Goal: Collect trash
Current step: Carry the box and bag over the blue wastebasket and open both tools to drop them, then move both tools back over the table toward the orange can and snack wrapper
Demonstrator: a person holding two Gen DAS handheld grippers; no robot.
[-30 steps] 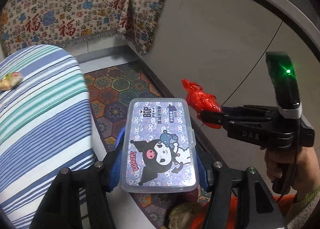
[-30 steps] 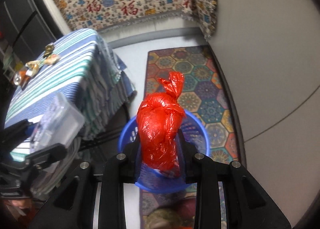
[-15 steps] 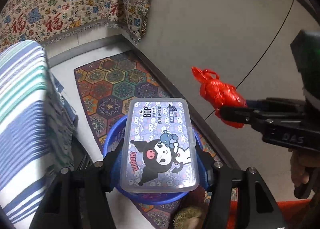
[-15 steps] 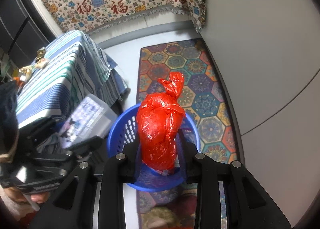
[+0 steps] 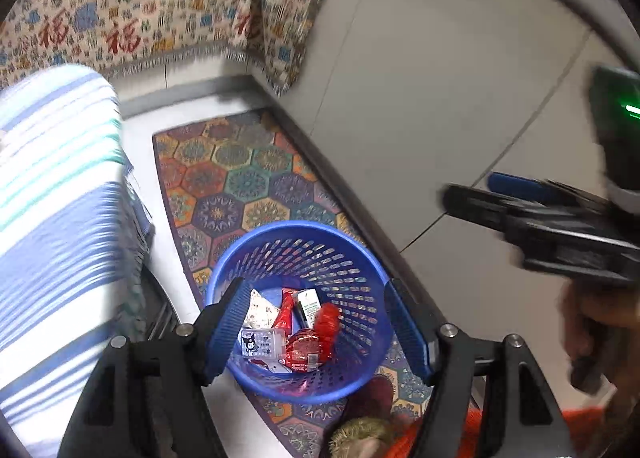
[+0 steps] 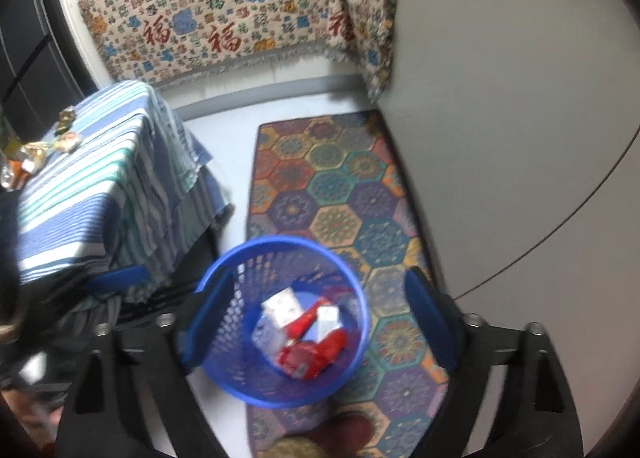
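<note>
Both hand-held grippers, left [image 5: 316,322] and right [image 6: 316,314], opening, empty, above blue basket [image 5: 362,254] holding red bag [image 5: 308,346] and box [image 5: 262,342]; wrappers [image 6: 68,140] remain at bench's far edge.

Box [image 5: 262,342] and bag [image 5: 310,344] now in basket [image 5: 360,258]

A home: patterned rug [image 6: 340,214], striped tablecloth [image 6: 100,194] (fringed cloth [image 6: 224,14] draped beyond).
</note>
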